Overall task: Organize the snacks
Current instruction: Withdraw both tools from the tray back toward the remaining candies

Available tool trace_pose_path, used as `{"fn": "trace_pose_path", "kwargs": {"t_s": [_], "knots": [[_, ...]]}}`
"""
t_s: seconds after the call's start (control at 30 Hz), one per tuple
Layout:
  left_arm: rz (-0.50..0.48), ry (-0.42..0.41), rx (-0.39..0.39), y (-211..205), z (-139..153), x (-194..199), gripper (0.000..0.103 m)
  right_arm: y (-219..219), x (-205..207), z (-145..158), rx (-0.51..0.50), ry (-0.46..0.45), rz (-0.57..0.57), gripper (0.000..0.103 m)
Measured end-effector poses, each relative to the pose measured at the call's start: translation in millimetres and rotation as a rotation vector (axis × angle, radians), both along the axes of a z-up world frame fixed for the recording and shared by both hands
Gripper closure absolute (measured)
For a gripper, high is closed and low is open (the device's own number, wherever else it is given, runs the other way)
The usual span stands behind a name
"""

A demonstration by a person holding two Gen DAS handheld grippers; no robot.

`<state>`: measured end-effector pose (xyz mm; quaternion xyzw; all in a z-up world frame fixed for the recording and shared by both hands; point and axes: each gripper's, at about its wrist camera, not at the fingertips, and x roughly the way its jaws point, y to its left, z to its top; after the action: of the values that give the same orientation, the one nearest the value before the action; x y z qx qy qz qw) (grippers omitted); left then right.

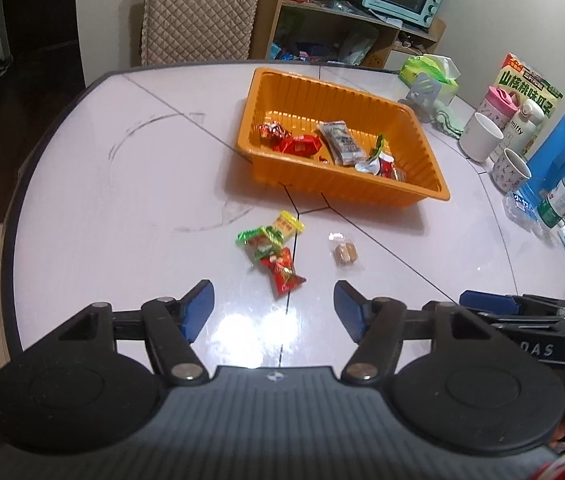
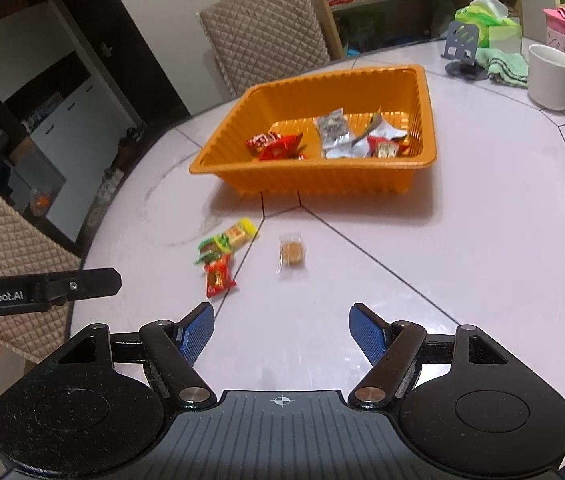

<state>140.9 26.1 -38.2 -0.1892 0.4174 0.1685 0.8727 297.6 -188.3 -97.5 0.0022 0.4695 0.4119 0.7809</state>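
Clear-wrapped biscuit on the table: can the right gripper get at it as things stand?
Probably yes. The clear-wrapped biscuit lies alone on the table, ahead of the right gripper, whose jaws stand open and empty.

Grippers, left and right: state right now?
Left gripper: open, nothing between the jaws.
Right gripper: open, nothing between the jaws.

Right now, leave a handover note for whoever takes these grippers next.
Left gripper: open, empty, above the table near the loose snacks.
Right gripper: open, empty, beside it.
Done: several wrapped snacks already lie in the orange tray.
Left: four on the table in front of the tray: yellow packet, green packet and red packet in a small pile, clear-wrapped biscuit apart to their right.
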Motion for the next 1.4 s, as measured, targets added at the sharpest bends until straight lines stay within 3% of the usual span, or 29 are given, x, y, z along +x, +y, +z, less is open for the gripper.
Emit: {"fn": "trace_pose_path", "kwargs": {"t_s": [0.43,0.73,0.93,1.27,1.4], "knots": [[0.035,0.072,-0.013,2.1,-22.8,-4.7,0.040,13.1,-7.0,-19.9,-0.062,-0.008,0.041,0.029],[0.013,0.106,0.035,4.8,-35.3,0.1,0.036,23.1,-5.8,-32.8,-0.093,-0.012,0.053,0.029],[0.013,0.117,0.024,11.2,-44.1,2.8,0.036,31.9,-1.7,-39.7,-0.098,-0.024,0.053,0.029],[0.046,0.124,0.020,27.1,-52.8,6.2,0.036,54.5,17.3,-49.9,-0.103,-0.069,0.046,0.051],[0.067,0.129,0.019,34.8,-57.1,8.8,0.036,64.1,25.8,-53.5,-0.102,-0.087,0.042,0.053]]}}
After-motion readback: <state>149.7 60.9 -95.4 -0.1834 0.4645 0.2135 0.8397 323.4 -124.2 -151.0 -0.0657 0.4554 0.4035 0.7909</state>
